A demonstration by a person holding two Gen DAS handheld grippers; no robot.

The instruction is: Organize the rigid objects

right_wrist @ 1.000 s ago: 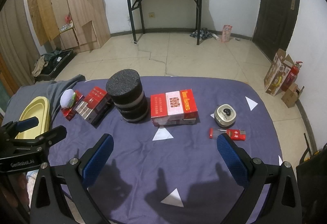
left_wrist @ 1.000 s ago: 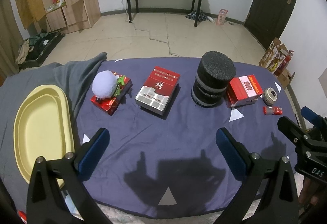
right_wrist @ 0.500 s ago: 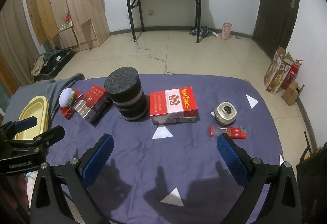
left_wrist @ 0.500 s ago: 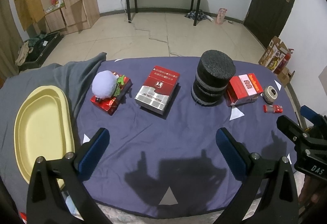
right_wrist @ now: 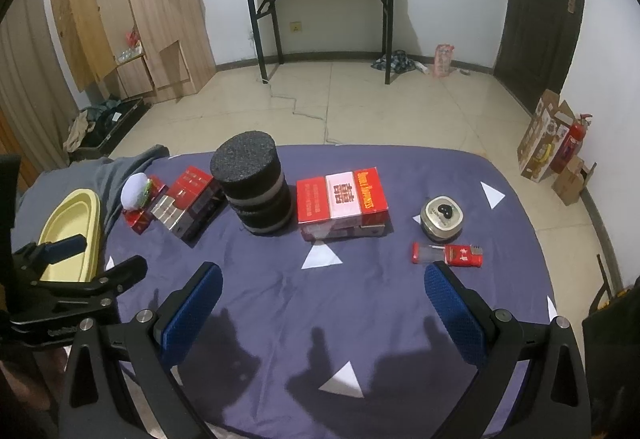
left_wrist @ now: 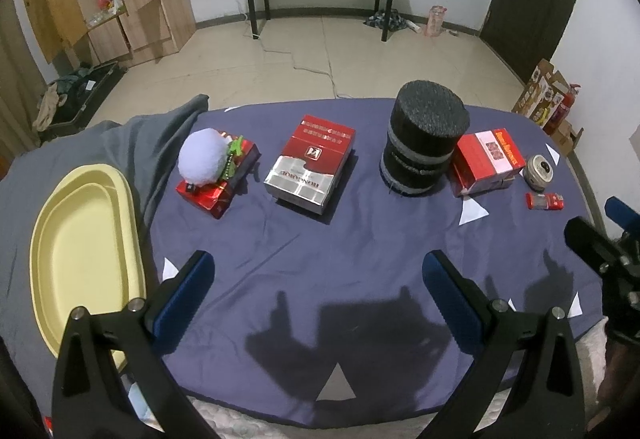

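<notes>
Both the left gripper [left_wrist: 318,281] and right gripper [right_wrist: 324,293], jaws spread and empty, have barely shifted above the cloth's near edge; the yellow tray [left_wrist: 52,239] remains unfilled, organizing not yet begun.

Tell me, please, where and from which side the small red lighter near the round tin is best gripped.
Grip the red lighter across its narrow middle, coming straight down from above with the right gripper. It lies flat, long axis left-right, so open jaws can straddle its width, clear of the round tin just behind.
</notes>
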